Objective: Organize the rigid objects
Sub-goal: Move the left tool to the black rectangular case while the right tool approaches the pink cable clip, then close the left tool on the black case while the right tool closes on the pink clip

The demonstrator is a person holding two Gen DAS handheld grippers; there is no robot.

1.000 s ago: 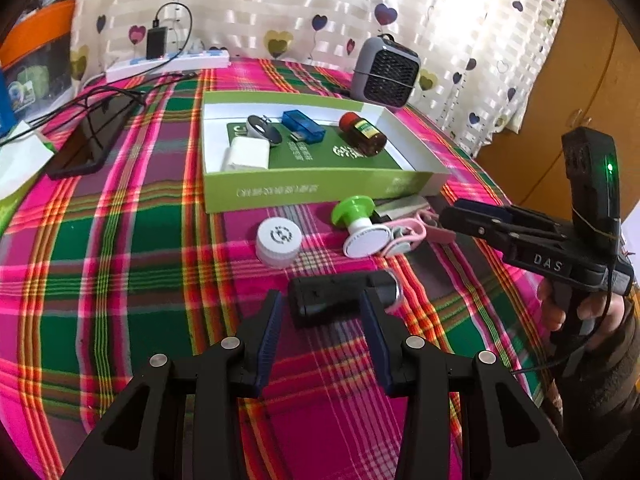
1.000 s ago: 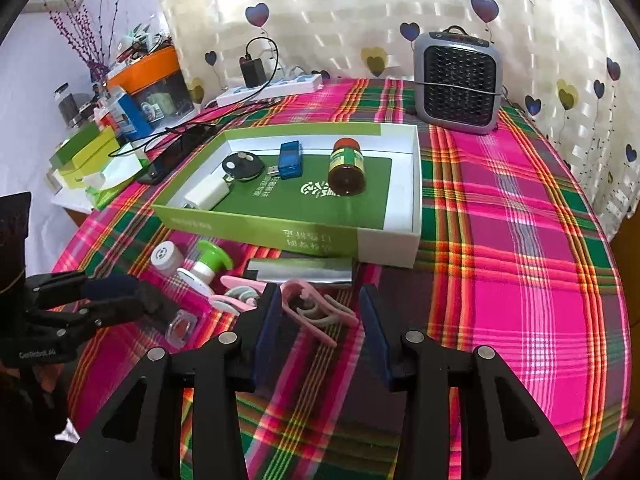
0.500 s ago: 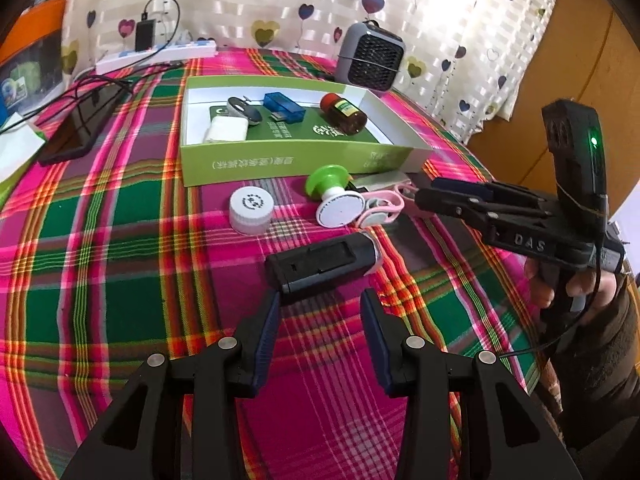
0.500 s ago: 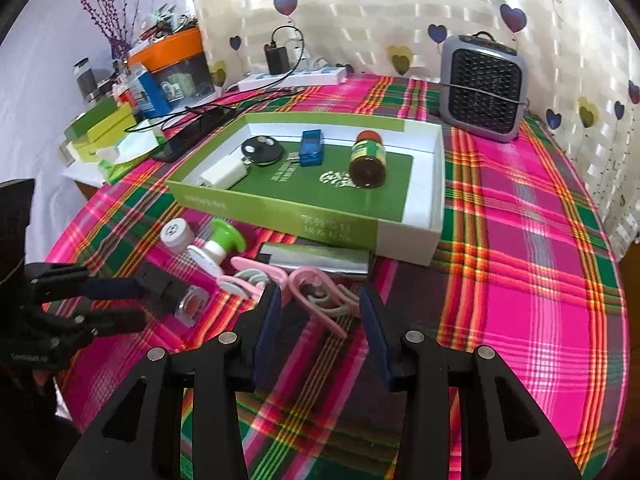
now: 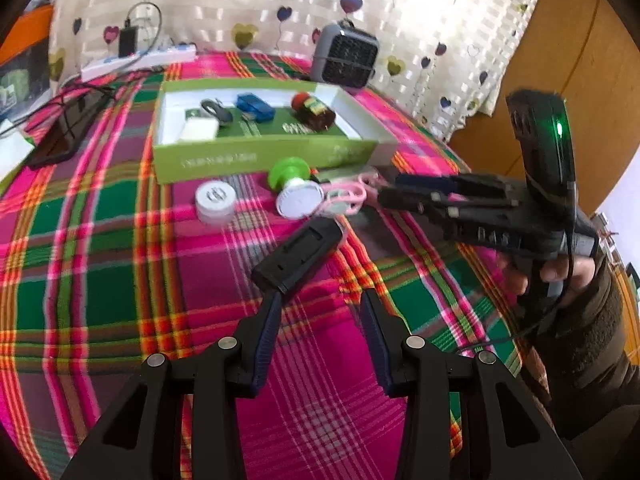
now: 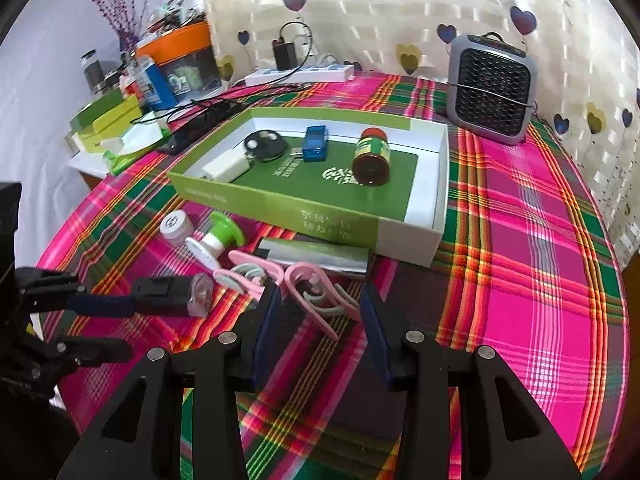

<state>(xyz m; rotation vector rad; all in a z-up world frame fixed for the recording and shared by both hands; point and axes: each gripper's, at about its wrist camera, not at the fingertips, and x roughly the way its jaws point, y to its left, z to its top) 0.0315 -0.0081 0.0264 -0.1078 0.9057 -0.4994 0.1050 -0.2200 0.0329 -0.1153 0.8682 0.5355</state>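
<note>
While four small items already lie in the shallow green cardboard box [image 6: 280,204] at frame centre, five wait outside. Left gripper [image 5: 320,312] hangs spread and empty by the black flashlight [image 5: 298,256]; right gripper [image 6: 318,312], fingers apart, straddles the pink plastic clips [image 6: 304,280] without pinching.

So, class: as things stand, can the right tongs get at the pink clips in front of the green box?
Probably yes. The right tongs stand open just over the pink clips, nothing between; the black flashlight lies off to the side.

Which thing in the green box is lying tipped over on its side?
The brown bottle with the red cap. The blue stick, black key fob and white plug are flat things; only it is a toppled bottle.
</note>
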